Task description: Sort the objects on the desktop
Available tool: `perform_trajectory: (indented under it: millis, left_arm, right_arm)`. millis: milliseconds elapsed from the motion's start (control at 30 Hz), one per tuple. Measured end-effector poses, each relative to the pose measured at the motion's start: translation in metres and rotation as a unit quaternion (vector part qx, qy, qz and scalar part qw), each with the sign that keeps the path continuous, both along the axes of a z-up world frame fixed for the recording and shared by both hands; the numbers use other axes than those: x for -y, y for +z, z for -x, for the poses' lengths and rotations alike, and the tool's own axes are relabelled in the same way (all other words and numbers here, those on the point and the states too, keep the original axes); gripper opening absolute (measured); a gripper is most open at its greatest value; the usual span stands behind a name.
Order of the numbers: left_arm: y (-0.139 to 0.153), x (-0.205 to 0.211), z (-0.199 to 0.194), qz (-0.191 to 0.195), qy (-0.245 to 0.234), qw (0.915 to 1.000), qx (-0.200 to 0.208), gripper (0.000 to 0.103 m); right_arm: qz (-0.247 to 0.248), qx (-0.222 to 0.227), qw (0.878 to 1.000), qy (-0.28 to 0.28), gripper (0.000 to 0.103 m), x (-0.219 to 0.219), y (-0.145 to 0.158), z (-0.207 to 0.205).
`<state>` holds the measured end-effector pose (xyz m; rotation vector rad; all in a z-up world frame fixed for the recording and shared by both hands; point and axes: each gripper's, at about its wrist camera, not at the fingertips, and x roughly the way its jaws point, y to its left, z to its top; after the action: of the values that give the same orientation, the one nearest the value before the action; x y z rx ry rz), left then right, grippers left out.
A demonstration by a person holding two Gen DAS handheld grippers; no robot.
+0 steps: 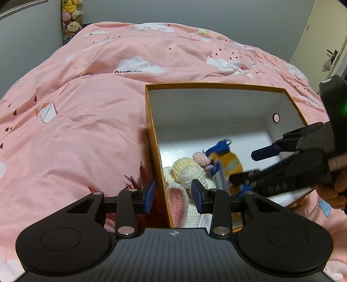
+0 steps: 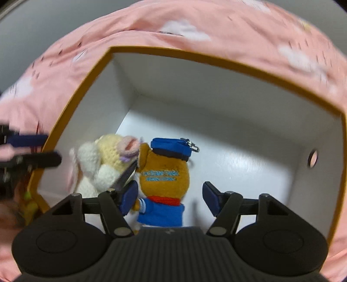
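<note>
An orange box (image 1: 151, 121) with a white inside sits on the pink bed. In it lie a brown bear plush (image 2: 164, 173) in a blue cap and blue shirt, and a cream crocheted bunny (image 2: 97, 164) against the left wall. My right gripper (image 2: 170, 193) hangs open over the bear, with its fingers on either side of the body and not pressing on it; from the left wrist it shows as the right gripper (image 1: 249, 166) reaching in over the box's right side. My left gripper (image 1: 173, 195) is open and straddles the box's left wall near the front corner.
A pink duvet (image 1: 91, 121) with cloud prints covers the bed all round the box. Something red and feathery (image 1: 138, 180) lies just outside the box's left wall. Stuffed toys (image 1: 71, 19) stand at the far left corner, and a door (image 1: 325, 43) is at the far right.
</note>
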<state>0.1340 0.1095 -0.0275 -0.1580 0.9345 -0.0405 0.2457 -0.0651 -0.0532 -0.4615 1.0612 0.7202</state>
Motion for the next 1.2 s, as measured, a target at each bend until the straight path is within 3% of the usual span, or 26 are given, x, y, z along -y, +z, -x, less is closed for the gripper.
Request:
perform_trajectory:
  millis: [67,333,433,500,600,667,733,900,967,1200]
  left_arm:
    - [0.001,0.000,0.001,0.001,0.000,1.0000,0.002,0.042]
    - [0.003,0.001,0.004,0.003,-0.003,1.0000,0.004,0.042]
    - [0.003,0.000,0.003,0.003,-0.003,1.0000,0.004,0.042]
    - [0.003,0.000,0.003,0.005,-0.002,1.0000,0.003,0.042]
    - [0.002,0.000,0.003,0.007,-0.003,1.0000,0.001,0.042]
    - [0.000,0.001,0.003,0.008,-0.005,1.0000,-0.001,0.042]
    - [0.000,0.001,0.002,0.009,-0.006,0.9999,-0.003,0.042]
    - [-0.002,0.001,0.001,0.007,-0.006,0.9999,-0.007,0.042]
    - [-0.003,0.001,0.001,0.007,-0.006,0.9999,-0.009,0.042]
    - [-0.006,0.002,-0.001,0.007,-0.007,0.9999,-0.013,0.042]
  right_arm:
    - [0.015,0.010,1.000,0.017,0.061,-0.006,-0.003,0.005]
    - [0.046,0.000,0.998,0.032,0.060,-0.029,-0.022,0.005]
    - [0.020,-0.030,0.999,0.008,0.055,-0.016,-0.017,-0.007]
    - [-0.013,-0.070,0.997,-0.036,0.054,0.001,-0.014,-0.026]
    - [-0.092,-0.158,0.975,-0.123,0.052,0.035,-0.018,-0.057]
    - [-0.159,-0.234,0.942,-0.179,0.050,0.059,-0.029,-0.073]
    - [-0.198,-0.278,0.918,-0.204,0.050,0.071,-0.039,-0.078]
    - [-0.230,-0.303,0.904,-0.193,0.050,0.067,-0.050,-0.073]
    - [-0.228,-0.293,0.909,-0.188,0.050,0.062,-0.049,-0.070]
    - [-0.177,-0.227,0.946,-0.152,0.052,0.042,-0.044,-0.055]
